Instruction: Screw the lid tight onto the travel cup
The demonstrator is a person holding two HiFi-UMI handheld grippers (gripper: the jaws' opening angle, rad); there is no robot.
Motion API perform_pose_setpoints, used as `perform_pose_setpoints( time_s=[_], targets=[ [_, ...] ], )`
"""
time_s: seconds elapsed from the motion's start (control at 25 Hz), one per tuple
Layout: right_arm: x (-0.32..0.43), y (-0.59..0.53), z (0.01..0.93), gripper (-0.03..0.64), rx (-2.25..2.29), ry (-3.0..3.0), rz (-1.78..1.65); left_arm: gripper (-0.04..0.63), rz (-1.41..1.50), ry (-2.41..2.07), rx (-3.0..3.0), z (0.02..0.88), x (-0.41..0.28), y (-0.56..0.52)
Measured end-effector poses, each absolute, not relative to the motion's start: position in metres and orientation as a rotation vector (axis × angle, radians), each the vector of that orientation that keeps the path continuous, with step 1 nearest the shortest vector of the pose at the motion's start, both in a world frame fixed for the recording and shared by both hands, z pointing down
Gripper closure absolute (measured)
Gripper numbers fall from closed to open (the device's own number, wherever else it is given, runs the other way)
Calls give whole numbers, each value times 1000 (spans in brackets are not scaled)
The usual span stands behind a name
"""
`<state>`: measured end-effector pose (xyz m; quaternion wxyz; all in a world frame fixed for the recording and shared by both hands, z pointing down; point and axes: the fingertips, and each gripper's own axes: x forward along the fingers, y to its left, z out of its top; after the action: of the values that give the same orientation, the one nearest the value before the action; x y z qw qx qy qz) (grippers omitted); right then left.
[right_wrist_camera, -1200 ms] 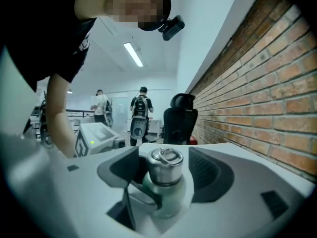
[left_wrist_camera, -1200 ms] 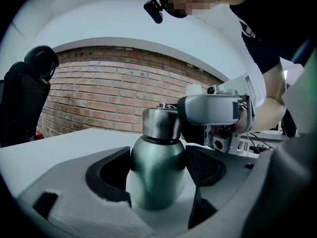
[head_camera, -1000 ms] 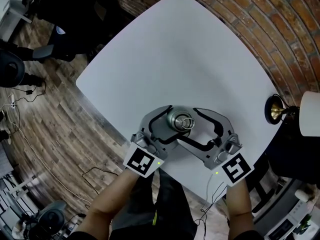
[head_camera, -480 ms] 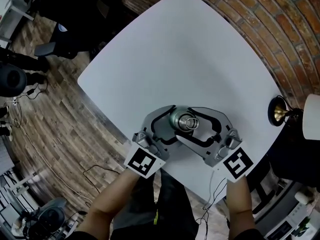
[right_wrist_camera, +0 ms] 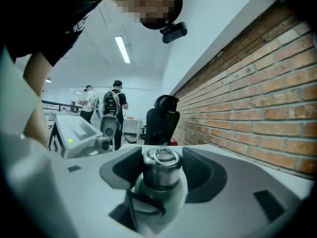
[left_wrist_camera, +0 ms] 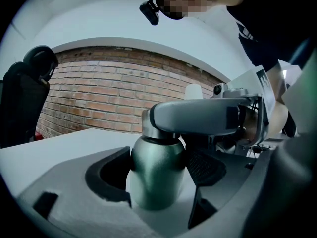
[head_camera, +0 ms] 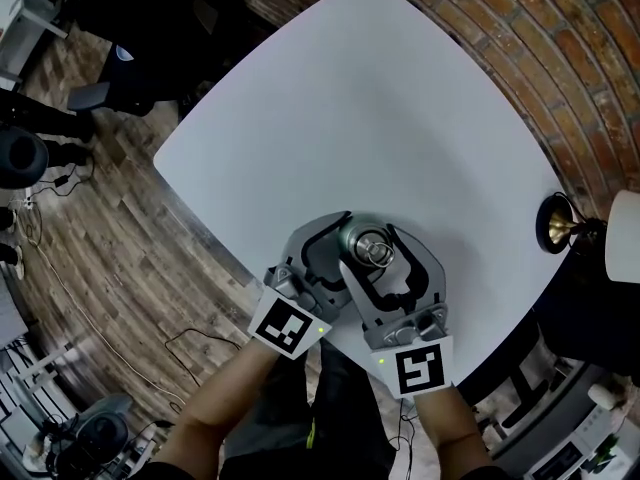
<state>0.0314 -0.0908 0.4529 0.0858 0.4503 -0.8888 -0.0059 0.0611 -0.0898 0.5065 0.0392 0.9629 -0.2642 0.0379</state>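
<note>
The green metal travel cup stands near the front edge of the white table, with its steel ring-topped lid on top. My left gripper comes in from the lower left and is shut on the cup's body. My right gripper reaches up from below. Its jaws have just been closing and both pads now sit against the lid. In the left gripper view a finger of the right gripper hides the lid.
A lamp with a brass base and white shade stands at the table's right edge by the brick wall. A black office chair and people are beyond the table's far end.
My right gripper has swung from the cup's right side round to below it, and its jaws have drawn in round the lid. The left gripper and the cup have stayed put.
</note>
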Motion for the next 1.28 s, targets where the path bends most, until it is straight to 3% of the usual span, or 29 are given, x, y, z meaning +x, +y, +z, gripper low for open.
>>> perform_pose_setpoints(
  time_s=[0.28,0.88,1.28],
  targets=[
    [32,-90,457,357,1356,-2595,-33,249,127,-812,2954,507,62,-90],
    [37,-80,451,325,548,-2770,77,249,119,-796,2945,508,59,-90],
    [21,-83,458,327,425,-2777,14,249,121,-786,2950,507,59,-90]
  ],
)
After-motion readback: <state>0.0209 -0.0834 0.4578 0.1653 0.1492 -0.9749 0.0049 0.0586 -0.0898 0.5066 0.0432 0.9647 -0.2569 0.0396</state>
